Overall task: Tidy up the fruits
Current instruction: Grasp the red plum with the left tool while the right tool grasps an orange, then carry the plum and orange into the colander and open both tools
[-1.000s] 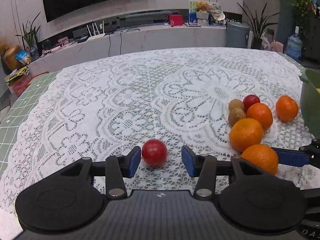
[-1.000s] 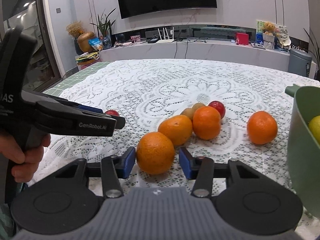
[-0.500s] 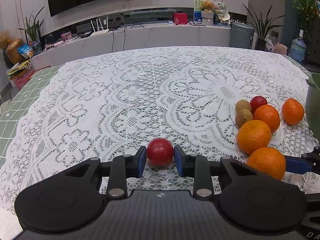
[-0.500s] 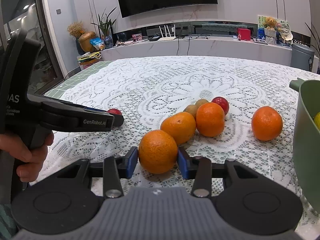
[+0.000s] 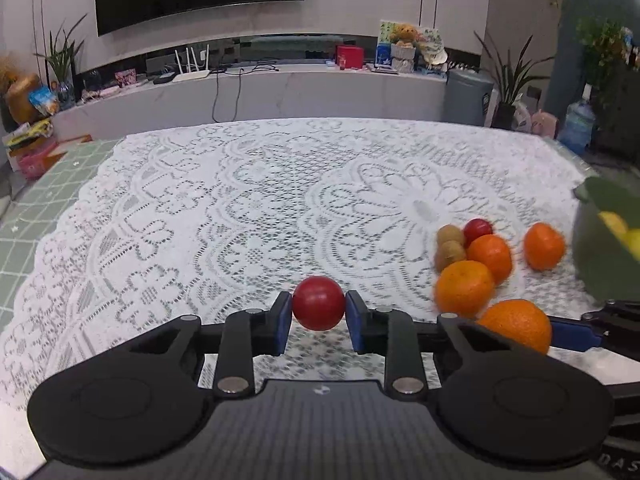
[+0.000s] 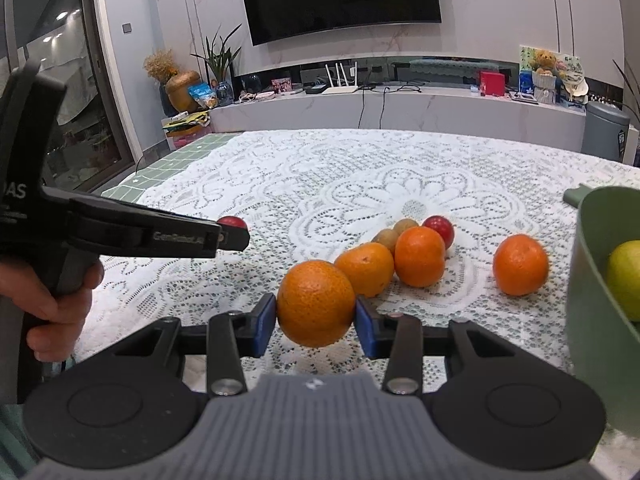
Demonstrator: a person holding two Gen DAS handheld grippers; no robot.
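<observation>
My left gripper (image 5: 319,315) is shut on a small red fruit (image 5: 318,303) and holds it just above the lace cloth; its tip also shows in the right wrist view (image 6: 234,236). My right gripper (image 6: 316,320) is shut on an orange (image 6: 316,302), lifted slightly. On the cloth lie three more oranges (image 6: 365,268) (image 6: 420,256) (image 6: 520,264), two kiwis (image 6: 386,238) and another red fruit (image 6: 439,229). A green bowl (image 6: 592,280) at the right holds a yellow-green fruit (image 6: 626,276).
The table carries a white lace cloth (image 5: 248,208) over a green checked cover (image 5: 36,208). A TV counter (image 5: 260,92) with clutter stands behind. The hand (image 6: 56,304) holding the left gripper is at the left of the right wrist view.
Both grippers closed from open onto their fruit, the left on the red fruit, the right on the orange, and both fruits have come up slightly off the cloth.
</observation>
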